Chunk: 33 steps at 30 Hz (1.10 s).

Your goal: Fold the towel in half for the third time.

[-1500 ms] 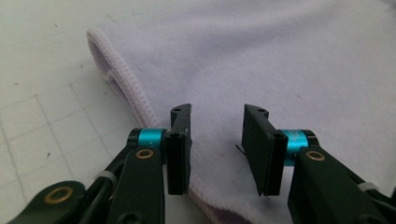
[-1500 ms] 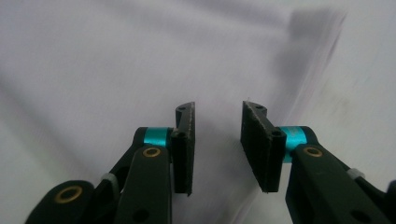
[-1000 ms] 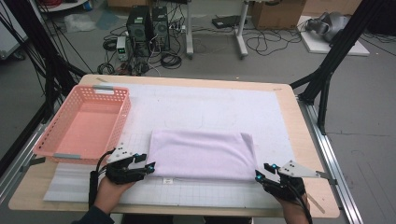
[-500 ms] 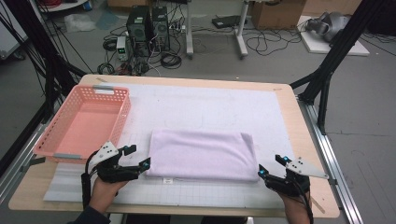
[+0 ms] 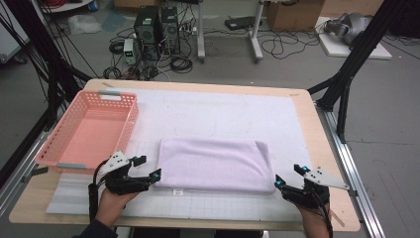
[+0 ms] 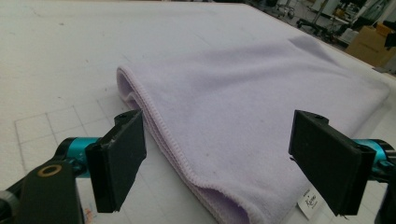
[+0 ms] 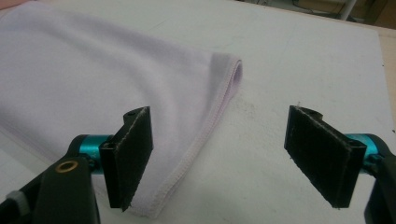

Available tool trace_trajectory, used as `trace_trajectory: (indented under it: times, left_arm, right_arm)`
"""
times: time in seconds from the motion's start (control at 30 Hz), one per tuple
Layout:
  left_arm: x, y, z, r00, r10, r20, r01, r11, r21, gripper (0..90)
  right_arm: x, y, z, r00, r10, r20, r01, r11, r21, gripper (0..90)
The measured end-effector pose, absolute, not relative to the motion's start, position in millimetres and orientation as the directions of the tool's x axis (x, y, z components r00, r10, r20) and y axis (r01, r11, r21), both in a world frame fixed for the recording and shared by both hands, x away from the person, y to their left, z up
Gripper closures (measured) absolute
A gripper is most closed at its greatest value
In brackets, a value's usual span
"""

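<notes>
A lilac towel (image 5: 213,166) lies folded flat on the white gridded mat (image 5: 223,109), towards the table's near edge. My left gripper (image 5: 148,167) stands at its near left corner. Its jaws have just been opening and are wide apart. In the left gripper view the towel's folded corner (image 6: 224,102) lies between and below the black pads (image 6: 119,156) of the left gripper (image 6: 219,144), untouched. My right gripper (image 5: 288,176) sits at the near right corner, its jaws also just opened. In the right gripper view, the right gripper (image 7: 224,140) has the towel's hem (image 7: 205,126) beside its left pad (image 7: 133,149), unpressed.
A pink plastic basket (image 5: 89,131) stands on the table's left side, just beyond my left hand. The mat covers most of the wooden tabletop (image 5: 317,129). A small white label (image 6: 308,203) sticks out from the towel's near edge. Cables and computer cases lie on the floor behind.
Both grippers' jaws have spread apart and let go of the towel's near corners. The towel rests flat where it was; the hands have stayed in place.
</notes>
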<state>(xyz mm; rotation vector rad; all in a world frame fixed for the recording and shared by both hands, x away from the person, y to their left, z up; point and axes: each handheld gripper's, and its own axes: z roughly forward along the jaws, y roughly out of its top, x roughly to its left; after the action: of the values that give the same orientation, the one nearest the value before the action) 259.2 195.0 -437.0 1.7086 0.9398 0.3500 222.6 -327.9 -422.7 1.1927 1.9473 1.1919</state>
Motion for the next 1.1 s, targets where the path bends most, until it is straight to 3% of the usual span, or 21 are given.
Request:
trace_trajectory:
  times: [0.23, 0.7, 1.1]
  left_arm:
    - [259.2, 192.0, -441.7, 0.635, 0.735, -0.238, 0.472, -0.126, 0.872, 21.1]
    - [254.7, 186.7, -449.4, 0.618, 0.745, -0.251, 0.561, -0.195, 0.804, 38.5]
    - [249.7, 178.4, -452.2, 0.593, 0.786, -0.171, 0.558, -0.249, 0.792, 47.2]
  right_arm:
    - [222.5, -329.6, -422.9, -0.443, 0.896, 0.002, 0.406, 0.199, 0.892, 22.5]
    - [226.7, -320.8, -423.8, -0.471, 0.882, -0.007, 0.406, 0.224, 0.886, 22.5]
    - [234.2, -301.9, -422.0, -0.513, 0.858, -0.026, 0.391, 0.26, 0.883, 22.5]
